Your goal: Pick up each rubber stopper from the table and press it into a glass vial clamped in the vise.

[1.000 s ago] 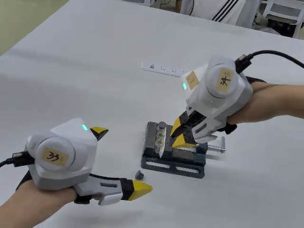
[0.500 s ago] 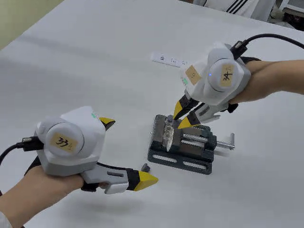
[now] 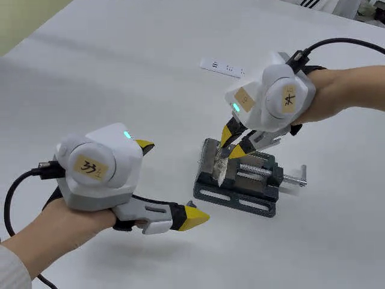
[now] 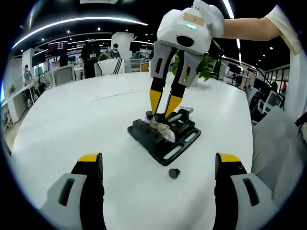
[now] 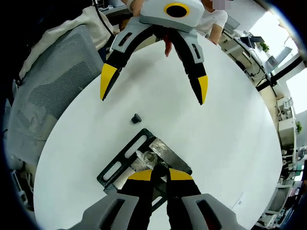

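A small dark rubber stopper tops one clear glass vial in the black metal vise. The right gripper hangs just above; I cannot tell if its claws pinch anything. Another stopper waits on the white table, near the left gripper, whose claws are wide apart.

Right tool has lifted slightly above the vise. Left tool has edged nearer the loose stopper.
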Motion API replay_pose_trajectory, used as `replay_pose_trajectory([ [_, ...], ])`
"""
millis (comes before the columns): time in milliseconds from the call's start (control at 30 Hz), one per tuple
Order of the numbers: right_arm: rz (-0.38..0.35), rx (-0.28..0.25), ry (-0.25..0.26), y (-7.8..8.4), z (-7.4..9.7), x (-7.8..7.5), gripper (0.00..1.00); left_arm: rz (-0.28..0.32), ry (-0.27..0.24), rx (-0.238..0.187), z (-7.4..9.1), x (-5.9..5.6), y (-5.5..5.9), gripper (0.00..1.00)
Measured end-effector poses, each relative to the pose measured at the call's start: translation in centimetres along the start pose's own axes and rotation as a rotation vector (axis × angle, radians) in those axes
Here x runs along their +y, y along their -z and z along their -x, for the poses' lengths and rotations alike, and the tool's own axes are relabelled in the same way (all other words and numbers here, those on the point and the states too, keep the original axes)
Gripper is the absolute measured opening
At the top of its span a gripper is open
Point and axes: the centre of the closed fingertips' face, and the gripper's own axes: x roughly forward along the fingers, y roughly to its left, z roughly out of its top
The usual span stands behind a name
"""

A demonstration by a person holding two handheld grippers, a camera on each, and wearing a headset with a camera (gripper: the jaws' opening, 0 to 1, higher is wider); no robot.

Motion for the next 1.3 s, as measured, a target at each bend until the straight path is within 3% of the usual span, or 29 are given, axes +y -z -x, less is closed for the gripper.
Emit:
replay_pose_trajectory([
  [800,-0.017,0.029,-0.055,0.41,-0.19,-0.30,0.05,0.026,-0.001,0.002,-0.01,0.27,0.46,0.95],
  [1033,-0.105,0.049,-0.074,0.44,-0.22,-0.47,0.05,0.028,0.003,0.004,-0.06,0.15,0.52,0.94],
  [1100,-0.164,0.057,-0.078,0.49,-0.24,-0.44,0.05,0.029,0.005,0.001,-0.08,0.15,0.46,0.94],
  [1300,-0.213,0.074,-0.087,0.47,-0.30,-0.59,0.04,0.027,0.009,0.002,-0.24,-0.03,0.48,0.94],
])
